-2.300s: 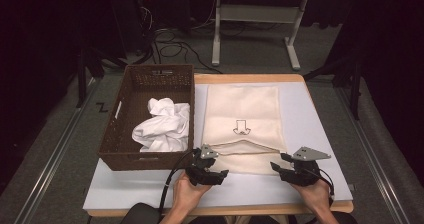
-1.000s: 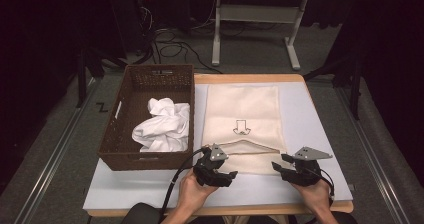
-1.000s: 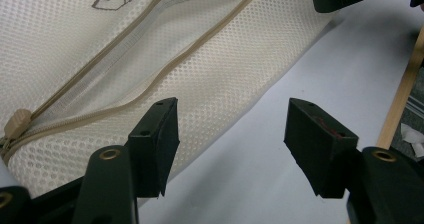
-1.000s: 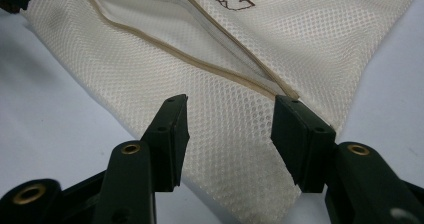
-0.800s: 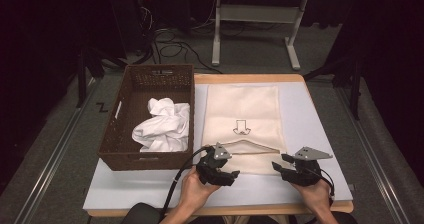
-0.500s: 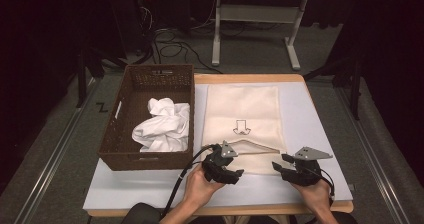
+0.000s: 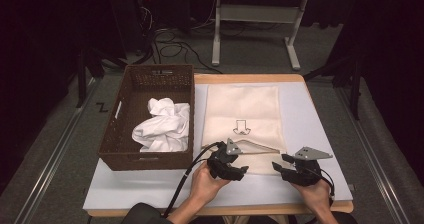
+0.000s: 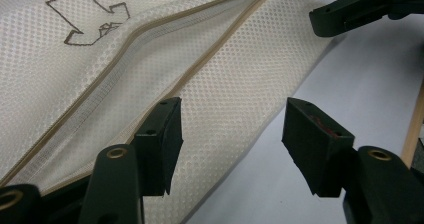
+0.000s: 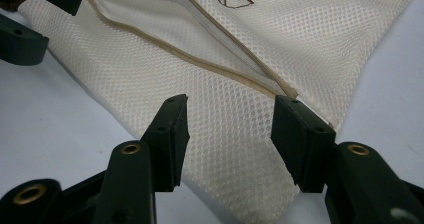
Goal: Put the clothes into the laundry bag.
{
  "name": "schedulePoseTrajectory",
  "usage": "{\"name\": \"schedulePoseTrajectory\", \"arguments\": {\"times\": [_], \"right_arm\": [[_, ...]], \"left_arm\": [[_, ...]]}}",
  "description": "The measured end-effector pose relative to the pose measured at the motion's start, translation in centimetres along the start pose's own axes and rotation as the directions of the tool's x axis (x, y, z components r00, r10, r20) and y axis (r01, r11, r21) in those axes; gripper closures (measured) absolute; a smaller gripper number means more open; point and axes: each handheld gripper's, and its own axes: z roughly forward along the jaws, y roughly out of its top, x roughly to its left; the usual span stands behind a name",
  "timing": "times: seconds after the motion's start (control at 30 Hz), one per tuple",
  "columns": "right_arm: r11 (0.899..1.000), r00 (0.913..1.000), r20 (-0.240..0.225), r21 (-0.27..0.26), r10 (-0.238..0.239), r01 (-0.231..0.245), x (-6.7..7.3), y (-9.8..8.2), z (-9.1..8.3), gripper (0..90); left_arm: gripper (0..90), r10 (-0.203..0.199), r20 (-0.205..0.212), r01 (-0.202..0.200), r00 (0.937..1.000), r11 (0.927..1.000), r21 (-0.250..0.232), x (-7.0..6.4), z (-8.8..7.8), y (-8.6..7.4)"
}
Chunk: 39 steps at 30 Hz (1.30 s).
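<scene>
A cream mesh bag (image 7: 242,109) with a drawn arrow (image 7: 241,129) lies flat on the white table. Its zip (image 8: 150,29) along the near end stands partly open. My left gripper (image 7: 237,166) is at the bag's near edge, held in a hand. In the left gripper view its jaws are open (image 8: 235,134) over the mesh (image 8: 225,84), just below the zip, with nothing pinched. My right gripper (image 7: 282,165) sits at the bag's near right corner. Its jaws are open too (image 9: 232,129), with the mesh corner (image 9: 235,134) lying between them, untouched.
A brown wicker basket (image 7: 112,134) stands left of the bag and holds a crumpled white cloth (image 7: 162,126). The white tabletop (image 7: 310,114) runs bare to the right of the bag. Past the table's far edge are a dark floor, cables and a desk frame (image 7: 250,14).
My left gripper has slid to the right along the bag's near edge, closer to the right gripper. The right gripper has stayed where it was.
</scene>
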Motion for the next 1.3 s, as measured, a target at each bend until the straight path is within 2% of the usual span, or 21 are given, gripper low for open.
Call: {"name": "schedulePoseTrajectory", "arguments": {"times": [0.27,0.53,0.63,0.87,1.07,1.23,1.3], "right_arm": [[1.0,1.0,-0.001,0.002,-0.002,0.002,-0.1,0.0,0.0,49.4],[1.0,1.0,-0.001,0.006,0.002,-0.002,-0.1,0.0,0.0,49.3],[1.0,1.0,-0.002,0.01,-0.001,0.001,0.0,0.0,0.1,49.2],[1.0,1.0,-0.002,0.009,0.003,-0.003,0.0,0.0,0.1,49.1],[1.0,1.0,0.003,0.0,-0.004,0.004,0.0,0.0,0.0,49.1],[1.0,1.0,0.004,0.004,-0.005,0.005,0.0,0.0,0.1,49.0],[1.0,1.0,0.003,0.009,-0.006,0.006,0.0,0.0,0.2,48.9]], "left_arm": [[40.9,0.007,-0.018,-0.007,0.9998,1.0,-0.007,-0.2,0.8,0.1],[40.7,-0.012,-0.023,0.012,0.9997,0.9998,-0.018,-0.1,2.1,-0.1],[40.7,-0.017,-0.038,0.016,0.9991,0.9997,-0.02,0.1,2.7,-0.1],[40.5,0.0,-0.097,-0.002,0.9953,0.9997,-0.023,0.2,3.7,-0.3],[39.3,0.012,-0.15,-0.013,0.9887,0.9998,-0.011,0.5,4.2,-0.7],[38.8,-0.019,-0.145,0.015,0.9892,0.9995,-0.028,1.1,4.5,-1.2],[38.8,-0.02,-0.143,0.016,0.9896,0.9994,-0.029,1.1,4.6,-1.2]]}}
